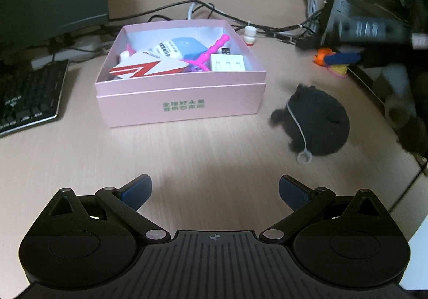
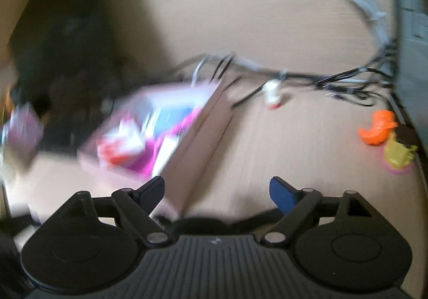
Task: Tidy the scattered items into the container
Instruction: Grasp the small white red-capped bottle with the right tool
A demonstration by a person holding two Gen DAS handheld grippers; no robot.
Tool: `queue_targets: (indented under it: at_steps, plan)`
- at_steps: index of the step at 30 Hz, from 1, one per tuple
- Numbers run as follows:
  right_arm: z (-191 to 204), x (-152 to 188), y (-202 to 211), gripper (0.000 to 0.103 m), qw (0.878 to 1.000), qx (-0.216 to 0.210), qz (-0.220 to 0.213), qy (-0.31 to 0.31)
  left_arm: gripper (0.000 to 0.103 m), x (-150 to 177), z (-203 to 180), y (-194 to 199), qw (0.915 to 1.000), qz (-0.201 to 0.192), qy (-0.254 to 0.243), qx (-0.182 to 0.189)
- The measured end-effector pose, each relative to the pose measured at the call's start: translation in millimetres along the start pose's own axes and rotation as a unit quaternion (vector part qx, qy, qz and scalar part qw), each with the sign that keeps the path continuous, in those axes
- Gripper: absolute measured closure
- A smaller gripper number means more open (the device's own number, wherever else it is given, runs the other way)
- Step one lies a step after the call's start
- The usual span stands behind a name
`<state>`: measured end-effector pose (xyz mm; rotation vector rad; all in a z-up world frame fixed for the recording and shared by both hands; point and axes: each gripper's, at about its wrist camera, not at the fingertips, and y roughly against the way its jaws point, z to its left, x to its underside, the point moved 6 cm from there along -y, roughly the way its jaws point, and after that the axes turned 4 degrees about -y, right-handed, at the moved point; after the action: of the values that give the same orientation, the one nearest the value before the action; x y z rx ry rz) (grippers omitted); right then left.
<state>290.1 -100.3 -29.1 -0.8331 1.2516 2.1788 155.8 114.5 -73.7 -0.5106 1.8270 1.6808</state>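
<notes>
A black plush toy [image 1: 313,122] was left on the desk [image 1: 214,154] just right of the pink box [image 1: 179,101], which already held a card, a pink stick and a white adapter. The toy was judged soft and light, likely to squash under pressure, and best pinched across its round body rather than by its thin white loop [image 1: 303,157]. 2 small figures, 1 orange [image 2: 377,130] and 1 yellow [image 2: 398,157], and a white bottle [image 1: 250,35] were also seen loose. The left gripper [image 1: 214,192] was held wide open and empty above bare desk. The right gripper [image 2: 216,194], in a blurred view, was likewise spread and empty.
</notes>
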Motion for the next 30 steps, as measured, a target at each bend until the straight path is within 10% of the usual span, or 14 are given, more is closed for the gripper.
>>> queue_targets:
  at_steps: [15,30]
  plan:
    - [-13.9,-56.0,-9.0,0.017,0.989,0.110,-0.101,-0.006,0.000,-12.4,31.0,14.2,0.9986,-0.033,0.013,-0.040]
    - [-13.0,-110.0,-165.5,0.046,0.972,0.194,0.022,0.132,0.000,-1.9,87.2,33.4,0.9948,-0.045,0.023,-0.089]
